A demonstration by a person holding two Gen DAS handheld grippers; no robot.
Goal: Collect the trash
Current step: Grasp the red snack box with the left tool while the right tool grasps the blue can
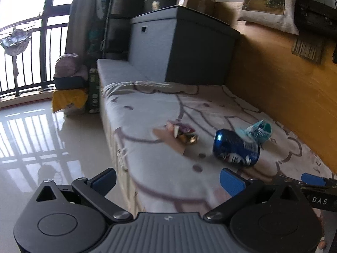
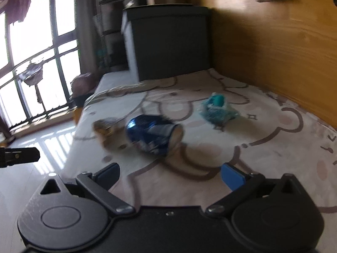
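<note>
A crushed blue soda can [image 1: 237, 147] lies on its side on the patterned bed cover [image 1: 147, 113]. A crumpled gold and red snack wrapper [image 1: 183, 133] lies to its left, a crumpled teal wrapper [image 1: 258, 131] behind it to the right. My left gripper [image 1: 168, 179] is open and empty, a short way in front of the can. In the right wrist view the can [image 2: 153, 135], the gold wrapper [image 2: 105, 128] and the teal wrapper [image 2: 217, 110] lie ahead of my right gripper [image 2: 170, 174], which is open and empty. The right gripper's fingertip [image 1: 311, 179] shows at the left view's right edge.
A grey storage box [image 1: 179, 44] stands at the bed's far end, with boxes on top. A wooden wall panel [image 1: 284, 67] runs along the right. Shiny tiled floor [image 1: 42, 139] lies to the left, with bags [image 1: 69, 80] by the balcony railing.
</note>
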